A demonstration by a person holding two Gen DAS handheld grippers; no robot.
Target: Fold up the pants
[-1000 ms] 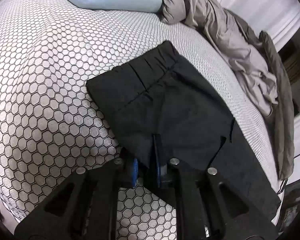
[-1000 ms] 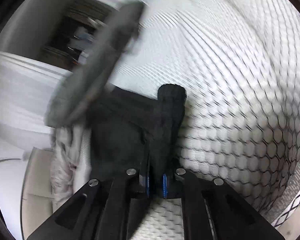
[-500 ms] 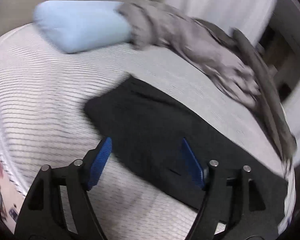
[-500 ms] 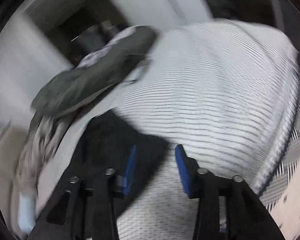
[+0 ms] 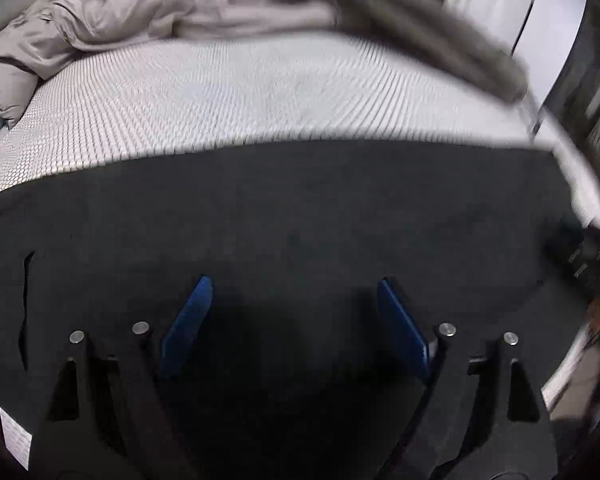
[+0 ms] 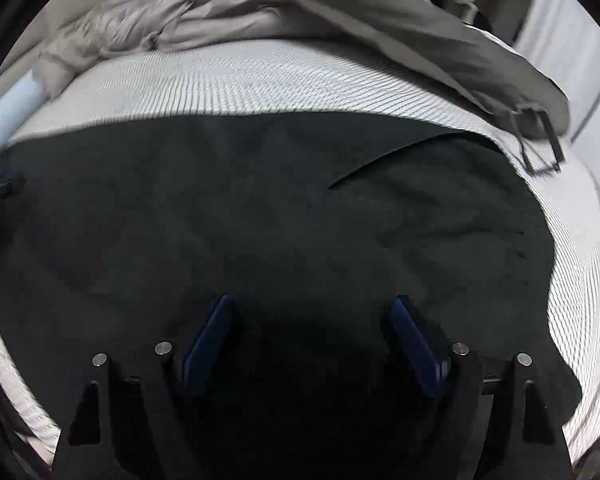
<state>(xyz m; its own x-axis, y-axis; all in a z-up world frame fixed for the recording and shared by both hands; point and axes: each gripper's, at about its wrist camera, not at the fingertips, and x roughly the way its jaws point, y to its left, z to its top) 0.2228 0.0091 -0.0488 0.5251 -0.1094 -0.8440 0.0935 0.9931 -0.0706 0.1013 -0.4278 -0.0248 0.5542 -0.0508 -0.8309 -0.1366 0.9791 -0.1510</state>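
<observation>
Left claw [image 5: 292, 292]: blue pads spread wide apart, nothing between them, positioned over the black pants [image 5: 280, 208]. Right claw [image 6: 312, 308]: pads likewise apart and empty, also over the pants [image 6: 240, 216].

The pants lie flat on the bed [image 5: 240, 92], spanning most of the width of both wrist views. In the right wrist view, a folded layer overlaps the right-hand portion, its edge forming a diagonal line. In the left wrist view, a slit-like opening shows near the left edge of the fabric.

Beyond the pants, the bed's white, finely patterned cover [image 6: 260, 76] is exposed. At the far edge lies a crumpled grey-beige duvet [image 5: 148, 12] [image 6: 188, 12]. A light blue pillow [image 6: 8, 116] is partly visible at the left.
</observation>
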